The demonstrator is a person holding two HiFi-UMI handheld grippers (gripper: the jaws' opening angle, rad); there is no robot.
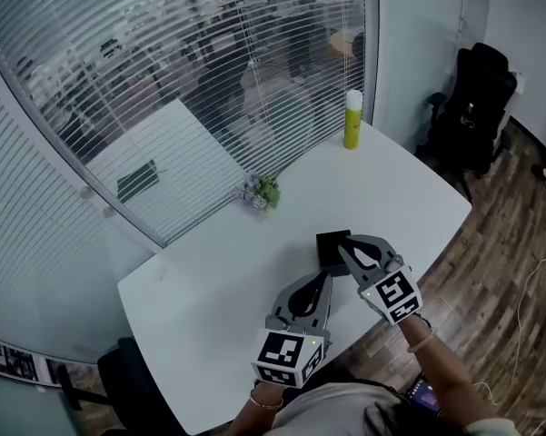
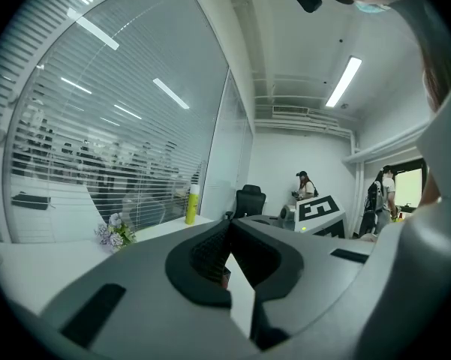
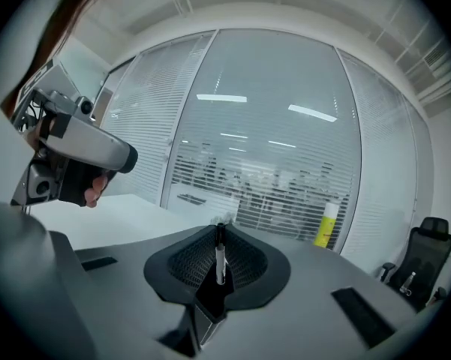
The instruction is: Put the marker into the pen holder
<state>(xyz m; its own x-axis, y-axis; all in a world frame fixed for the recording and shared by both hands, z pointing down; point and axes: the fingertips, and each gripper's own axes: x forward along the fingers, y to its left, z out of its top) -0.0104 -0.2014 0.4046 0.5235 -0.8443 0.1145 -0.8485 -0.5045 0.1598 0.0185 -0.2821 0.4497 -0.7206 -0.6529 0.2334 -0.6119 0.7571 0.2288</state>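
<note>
Marker [image 3: 220,259] stands upright in my right gripper [image 1: 348,251], white barrel with a black cap on top. The jaws are pressed together on it, so it is pinched between the ribbed pads. Directly beneath it is the black pen holder [image 3: 208,307]. The marker's lower end sits at the holder's mouth, and I cannot tell whether it has entered.

My left gripper [image 1: 324,280] sits just beside the holder on its near left side. Its jaw tips meet, and I can make out nothing held between them. A small reddish spot shows low in the gap, too small for me to identify.

From the head view, the pen holder is near the front edge of the white table [image 1: 209,289], with both grippers' tips close against it.

Further back on the table a little bunch of flowers [image 1: 261,192] sits by the glass wall. A yellow bottle [image 1: 352,119] stands upright at the far corner. White slatted blinds [image 1: 163,80] cover the glass behind them, and a black chair [image 1: 477,98] stands off the table's far right.
</note>
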